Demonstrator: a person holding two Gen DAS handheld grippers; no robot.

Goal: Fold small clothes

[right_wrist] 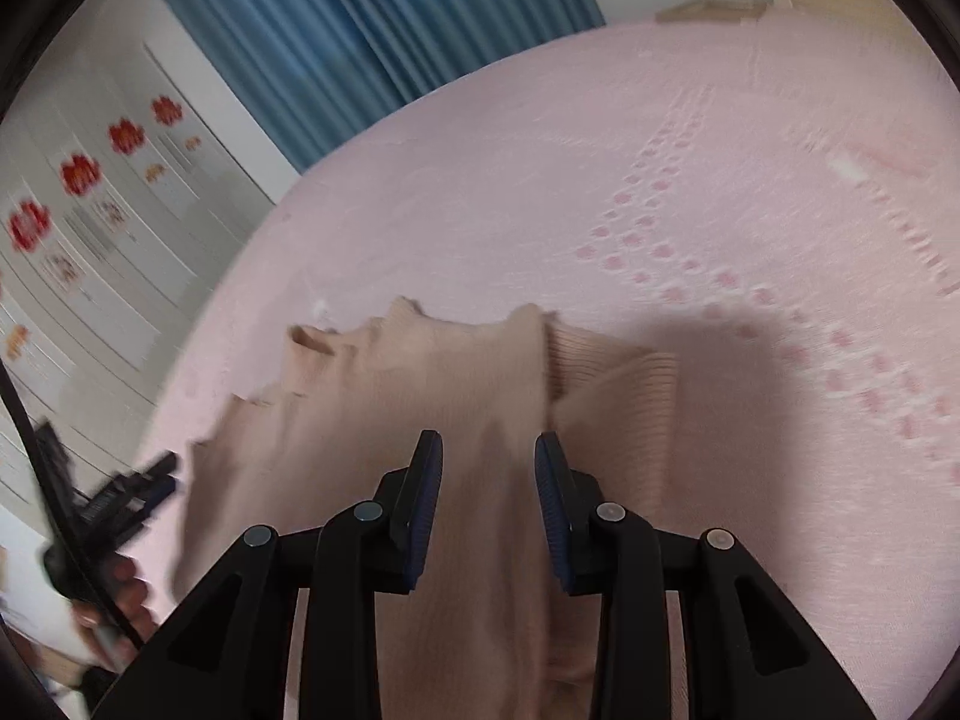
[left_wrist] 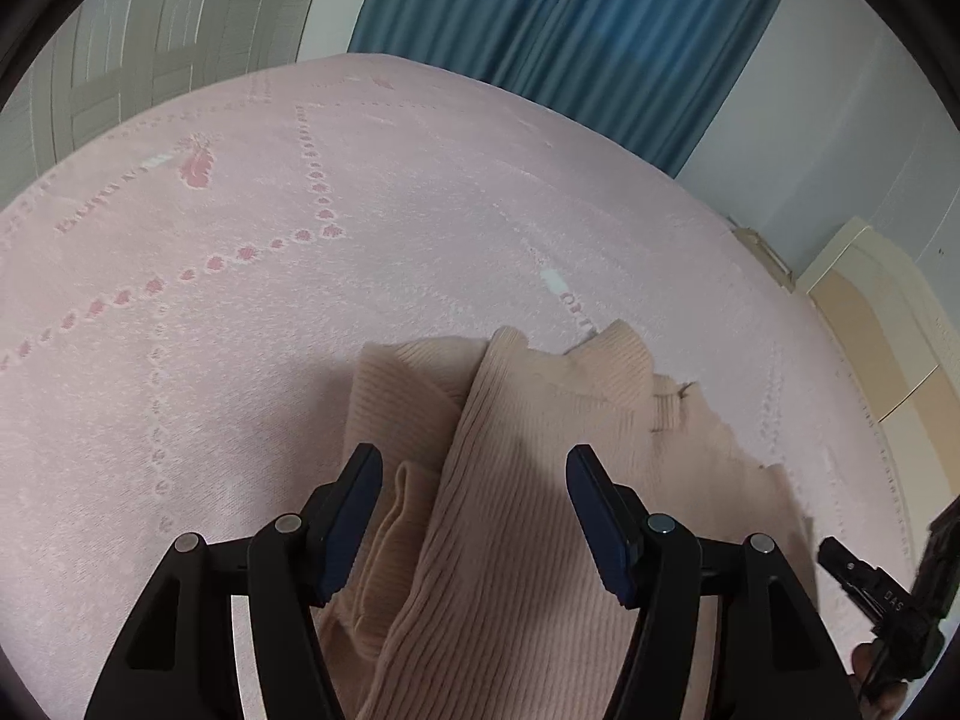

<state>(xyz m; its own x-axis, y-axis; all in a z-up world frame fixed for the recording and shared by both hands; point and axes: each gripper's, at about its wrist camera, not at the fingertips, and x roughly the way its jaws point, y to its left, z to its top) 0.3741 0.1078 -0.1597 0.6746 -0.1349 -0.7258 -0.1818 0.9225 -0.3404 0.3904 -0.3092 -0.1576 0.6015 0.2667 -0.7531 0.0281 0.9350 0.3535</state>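
Note:
A beige ribbed knit garment (left_wrist: pixel 528 480) lies partly folded on a pink bedspread (left_wrist: pixel 300 300). It also shows in the right wrist view (right_wrist: pixel 420 396), with a sleeve (right_wrist: pixel 618 384) lying to the right. My left gripper (left_wrist: pixel 474 462) is open just above the garment, holding nothing. My right gripper (right_wrist: pixel 489 450) is open above the garment's middle, jaws partly apart, holding nothing. Each gripper shows at the edge of the other's view: the right one in the left wrist view (left_wrist: pixel 870 588), the left one in the right wrist view (right_wrist: pixel 120 492).
The pink bedspread (right_wrist: pixel 720 180) has dotted paw-print lines and stretches far around the garment. Blue curtains (left_wrist: pixel 570 18) hang behind the bed. A cream cabinet (left_wrist: pixel 888 324) stands at the right. A wall with red flower decorations (right_wrist: pixel 78 174) is at the left.

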